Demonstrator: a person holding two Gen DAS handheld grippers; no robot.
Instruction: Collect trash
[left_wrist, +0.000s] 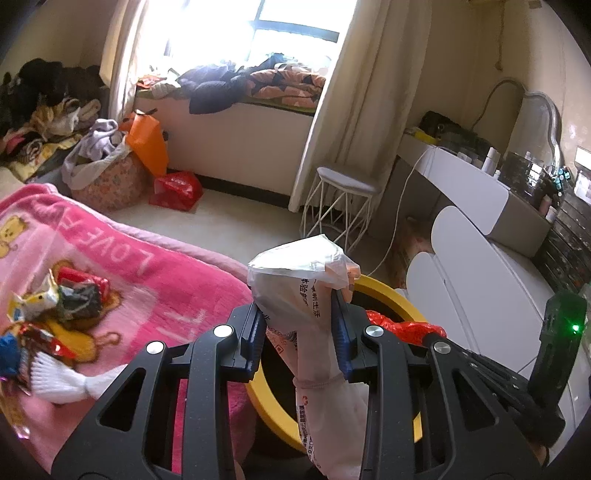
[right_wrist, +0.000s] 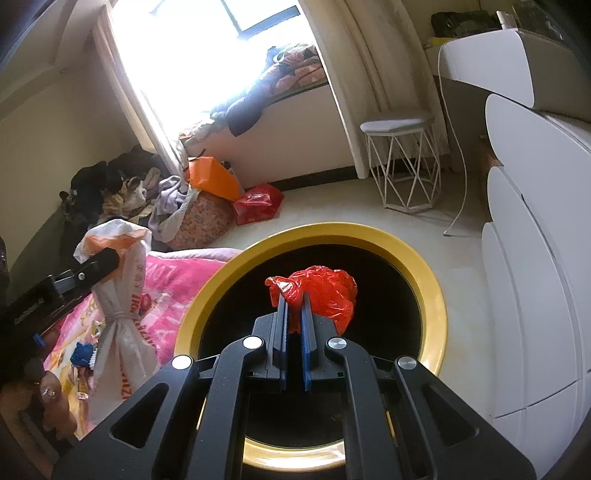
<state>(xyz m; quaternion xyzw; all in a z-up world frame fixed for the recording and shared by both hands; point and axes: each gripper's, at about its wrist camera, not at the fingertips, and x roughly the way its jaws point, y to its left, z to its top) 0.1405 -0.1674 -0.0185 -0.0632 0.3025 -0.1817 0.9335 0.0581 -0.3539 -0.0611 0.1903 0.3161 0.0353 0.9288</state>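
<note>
Gripping a tied whitish plastic bag (left_wrist: 314, 295) around its middle, the left claw (left_wrist: 300, 325) holds it upright at the bed's edge, just beside the yellow-rimmed bin (right_wrist: 439, 302). Black print runs down the bag (Chinese characters, too small and creased to read). Right claw (right_wrist: 294, 325) is clamped on a crumpled red plastic bag (right_wrist: 325, 288), held over the bin's dark opening. Pink blanket (left_wrist: 122, 280) on the bed reads "LOVE", seen upside down in the left wrist view. Loose snack wrappers (left_wrist: 62, 299) lie on it, lettering illegible. Red shopping bag (right_wrist: 258, 201) on the floor near the window seat: markings blurred.
</note>
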